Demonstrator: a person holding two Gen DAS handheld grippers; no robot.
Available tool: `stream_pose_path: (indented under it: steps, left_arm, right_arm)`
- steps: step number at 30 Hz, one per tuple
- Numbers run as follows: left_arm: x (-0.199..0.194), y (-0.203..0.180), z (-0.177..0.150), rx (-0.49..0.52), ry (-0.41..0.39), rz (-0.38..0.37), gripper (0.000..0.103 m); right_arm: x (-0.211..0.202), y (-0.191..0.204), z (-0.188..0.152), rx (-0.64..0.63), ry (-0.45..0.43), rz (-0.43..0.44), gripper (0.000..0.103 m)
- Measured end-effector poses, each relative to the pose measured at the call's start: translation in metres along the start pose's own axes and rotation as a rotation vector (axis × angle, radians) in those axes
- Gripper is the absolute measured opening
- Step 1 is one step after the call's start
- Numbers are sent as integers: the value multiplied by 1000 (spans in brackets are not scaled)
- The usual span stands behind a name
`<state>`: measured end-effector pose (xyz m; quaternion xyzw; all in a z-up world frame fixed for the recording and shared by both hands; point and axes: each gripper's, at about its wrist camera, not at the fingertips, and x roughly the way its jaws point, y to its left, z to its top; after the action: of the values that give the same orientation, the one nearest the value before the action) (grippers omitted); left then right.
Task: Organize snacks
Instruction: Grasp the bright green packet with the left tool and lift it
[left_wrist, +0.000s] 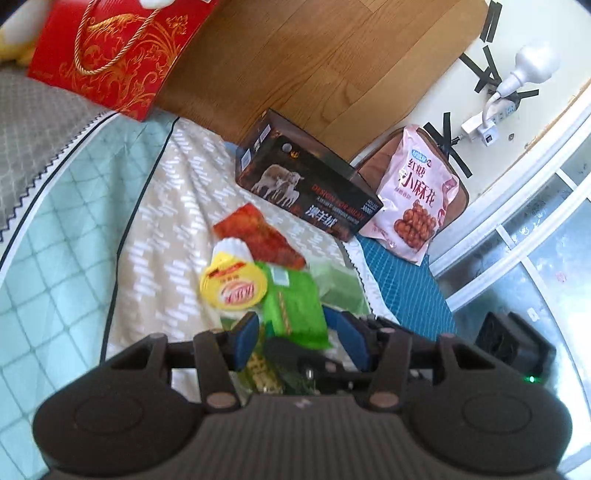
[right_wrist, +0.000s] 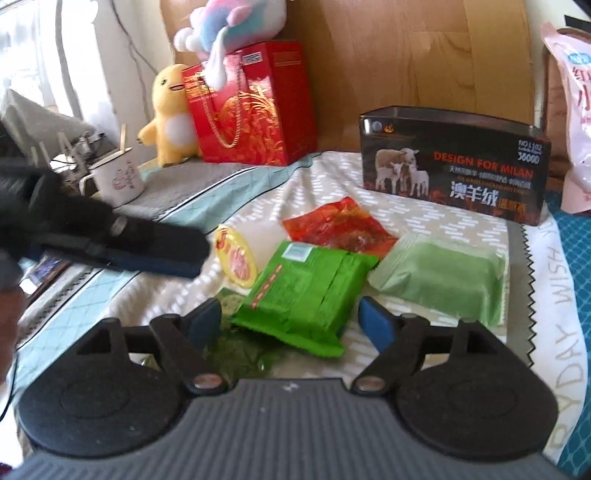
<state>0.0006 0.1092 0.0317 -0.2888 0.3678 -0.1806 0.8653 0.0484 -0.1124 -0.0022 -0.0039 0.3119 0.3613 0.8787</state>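
Left gripper (left_wrist: 295, 334) open around the bright green packet (left_wrist: 295, 310), right gripper (right_wrist: 290, 321) open — holding nothing, dark box (right_wrist: 454, 166) behind

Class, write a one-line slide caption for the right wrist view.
Open right gripper approaches a bright green snack packet on the bed, beside a pale green packet and a red wrapper.

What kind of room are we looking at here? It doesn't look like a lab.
Most likely a bedroom at home. The snacks lie on a quilted, patterned bedspread against a wooden headboard, and a yellow plush duck sits beside a red gift bag with gold rope handles.
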Motion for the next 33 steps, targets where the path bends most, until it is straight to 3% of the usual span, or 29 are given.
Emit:
stream_pose_path:
  steps: [2, 5, 8, 12, 14, 15, 17, 20, 23, 26, 31, 33]
  left_arm:
    - [-3, -1, -3, 5, -3, 3, 48]
    - [-7, -3, -5, 9, -4, -1, 48]
    - [-8, -10, -6, 32, 4, -19, 48]
    - [5, -31, -10, 96, 50, -45, 48]
    - [17, -45, -12, 132, 78, -60, 48]
    - [22, -50, -13, 149, 90, -67, 49]
    - [34, -64, -14, 184, 108, -77, 52]
    - [53, -81, -16, 248, 123, -66, 56]
    - [74, -89, -19, 317, 146, 0, 56]
    - [89, -85, -23, 300, 202, 19, 55]
    - [80, -80, -31, 253, 224, 28, 50]
    - [73, -80, -36, 212, 249, -16, 50]
  right_arm:
    - [-2, -2, -1, 9, -10, -19, 66]
    - [-14, -12, -3, 27, -14, -20, 60]
    - [-36, -14, -17, -22, -16, -26, 60]
    - [-71, -23, -42, -90, 7, 82, 62]
    - [-91, -31, -53, -124, -15, 36, 66]
    - [-98, -34, -56, -127, -29, -16, 73]
    - [-113, -43, -62, -90, -52, -102, 75]
    - [-130, -51, -69, 6, -84, -85, 75]
    - [-134, -39, -74, 31, -109, -43, 74]
    - [-126, -19, -74, -23, -121, -12, 73]
    - [-94, 3, -73, -183, -71, -136, 74]
    - [-93, -1, -71, -203, -82, -168, 71]
